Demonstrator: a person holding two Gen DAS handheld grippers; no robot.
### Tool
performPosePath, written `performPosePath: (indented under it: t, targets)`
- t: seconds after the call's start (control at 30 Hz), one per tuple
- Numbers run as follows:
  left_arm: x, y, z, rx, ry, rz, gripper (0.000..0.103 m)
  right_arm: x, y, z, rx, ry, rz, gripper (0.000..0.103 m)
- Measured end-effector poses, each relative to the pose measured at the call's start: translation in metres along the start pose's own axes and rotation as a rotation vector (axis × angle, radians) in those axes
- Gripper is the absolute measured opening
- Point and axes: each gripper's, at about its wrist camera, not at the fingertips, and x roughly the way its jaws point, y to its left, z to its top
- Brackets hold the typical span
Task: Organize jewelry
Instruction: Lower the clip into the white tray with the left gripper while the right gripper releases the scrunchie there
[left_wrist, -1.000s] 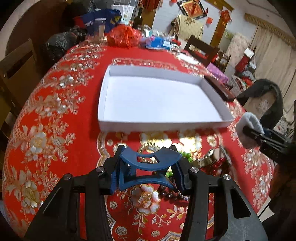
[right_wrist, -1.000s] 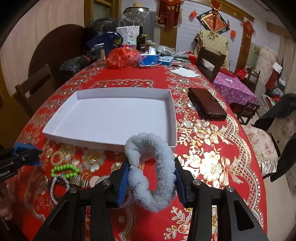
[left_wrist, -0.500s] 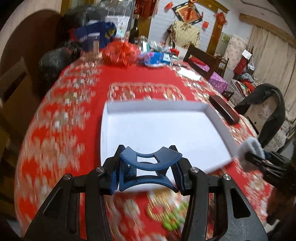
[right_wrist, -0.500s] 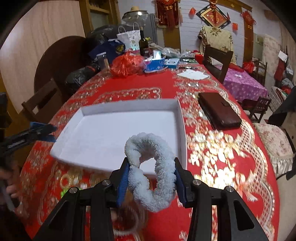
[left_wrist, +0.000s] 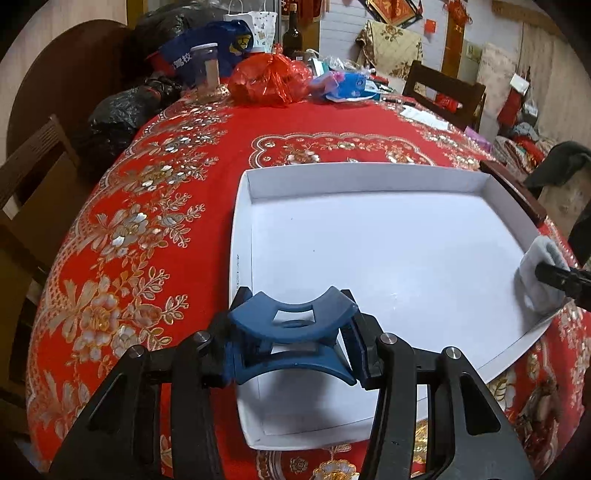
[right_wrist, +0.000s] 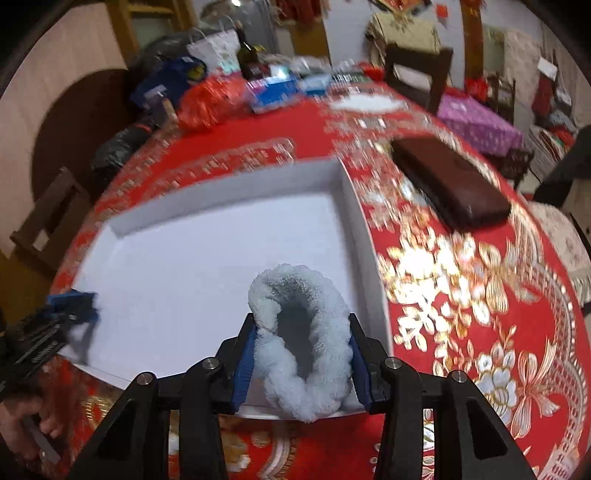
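Observation:
A shallow white tray (left_wrist: 242, 236) lies on the red floral tablecloth; it also shows in the right wrist view (right_wrist: 364, 240). My left gripper (left_wrist: 291, 350) is shut on a dark blue hair claw clip (left_wrist: 291, 325) and holds it over the tray's near left corner. My right gripper (right_wrist: 301, 363) is shut on a fluffy pale blue scrunchie (right_wrist: 301, 332) and holds it over the tray's near right corner. The scrunchie (left_wrist: 541, 275) and right gripper tip show at the right edge of the left wrist view. The clip (right_wrist: 72, 304) shows at the left of the right wrist view.
A brown wallet (right_wrist: 448, 182) lies right of the tray. A red plastic bag (left_wrist: 269, 79), blue bags, a jar and a bottle (left_wrist: 293, 31) crowd the table's far end. Wooden chairs stand at left (left_wrist: 35, 173) and far right (left_wrist: 441, 94).
Both grippers have moved forward from the jewelry pile at the table's front edge to over the tray, each still holding its item. The pile is out of view now.

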Motion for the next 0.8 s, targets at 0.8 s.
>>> performPosePath:
  t: [0.8]
  targets:
    - [-0.028,-0.005,-0.033,-0.013,0.038,0.189,0.074,-0.051,0.027,-0.002,-0.108,-0.135,0.232,0.076]
